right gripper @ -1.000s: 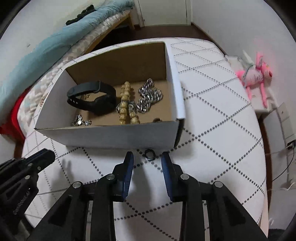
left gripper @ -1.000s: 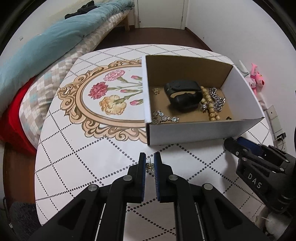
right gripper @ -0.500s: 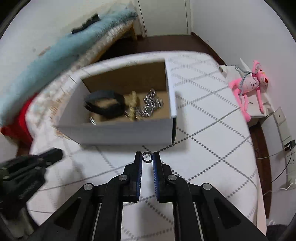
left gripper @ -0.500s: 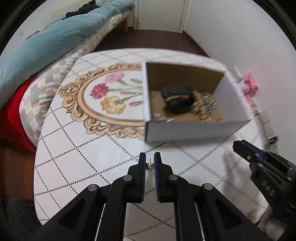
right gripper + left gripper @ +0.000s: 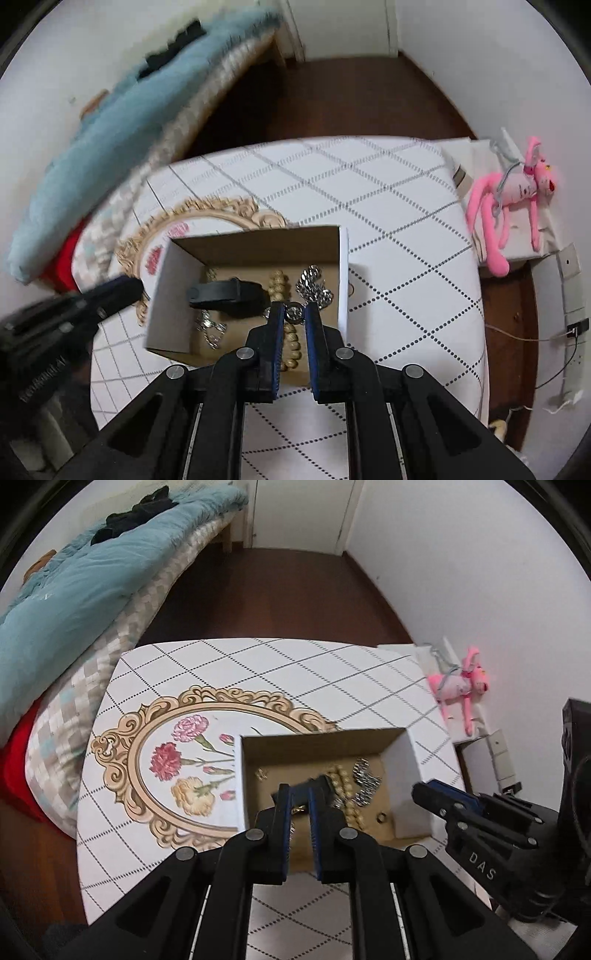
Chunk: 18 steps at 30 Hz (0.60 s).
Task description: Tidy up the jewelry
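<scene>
The right gripper (image 5: 294, 314) has its fingers (image 5: 275, 332) drawn nearly together and clamped on one small silver ring (image 5: 294, 313), which sits between the tips above the near right part of the cardboard box (image 5: 162, 295). The left gripper (image 5: 299, 803) has its fingers (image 5: 283, 819) set at a similar narrow gap over the near half of the same box (image 5: 242, 775); something small and gold shows between them, but whether it is held there or lies below cannot be told. The near wall of the box is hidden behind both pairs of fingers. Inside, one black wristband (image 5: 225, 295) lies left of centre, one string of pale wooden beads (image 5: 279, 282) runs down the middle with its near end covered by the right gripper, and one heap of silver chain (image 5: 314, 288) lies by the right wall. A thin silver piece (image 5: 210, 328) rests in the near left corner, too blurred to name, and a second small ring (image 5: 381, 816) lies near the box's right wall in the left wrist view. The one box stands on the right half of the tabletop (image 5: 155, 849), partly over its oval flower print (image 5: 173, 760). Beyond the right edge lies one pink plush toy (image 5: 517, 199), and past the left edge a bed with a teal blanket (image 5: 74, 590).
</scene>
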Each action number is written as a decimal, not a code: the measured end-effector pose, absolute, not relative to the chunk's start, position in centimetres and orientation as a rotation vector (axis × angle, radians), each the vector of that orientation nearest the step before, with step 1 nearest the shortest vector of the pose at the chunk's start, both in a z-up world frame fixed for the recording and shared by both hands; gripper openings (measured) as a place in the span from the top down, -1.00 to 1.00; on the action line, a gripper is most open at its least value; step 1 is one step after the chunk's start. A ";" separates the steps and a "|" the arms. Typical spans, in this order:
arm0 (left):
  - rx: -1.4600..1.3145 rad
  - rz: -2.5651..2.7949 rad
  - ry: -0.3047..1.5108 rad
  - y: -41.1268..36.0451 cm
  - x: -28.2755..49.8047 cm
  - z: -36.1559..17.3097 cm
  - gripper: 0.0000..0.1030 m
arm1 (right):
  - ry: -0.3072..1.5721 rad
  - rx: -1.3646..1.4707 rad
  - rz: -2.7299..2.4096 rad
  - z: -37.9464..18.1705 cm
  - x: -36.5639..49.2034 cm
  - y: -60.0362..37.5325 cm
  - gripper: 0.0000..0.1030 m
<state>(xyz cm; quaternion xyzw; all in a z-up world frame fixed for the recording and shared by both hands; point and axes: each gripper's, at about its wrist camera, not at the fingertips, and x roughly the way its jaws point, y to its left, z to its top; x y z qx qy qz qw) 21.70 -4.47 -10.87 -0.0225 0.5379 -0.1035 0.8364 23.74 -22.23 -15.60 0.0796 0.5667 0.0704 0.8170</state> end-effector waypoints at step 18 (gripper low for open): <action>0.050 -0.039 1.140 -2.3 21.1 -11.5 -1.00 | 1.253 0.016 -0.041 -14.9 22.1 -23.0 -0.99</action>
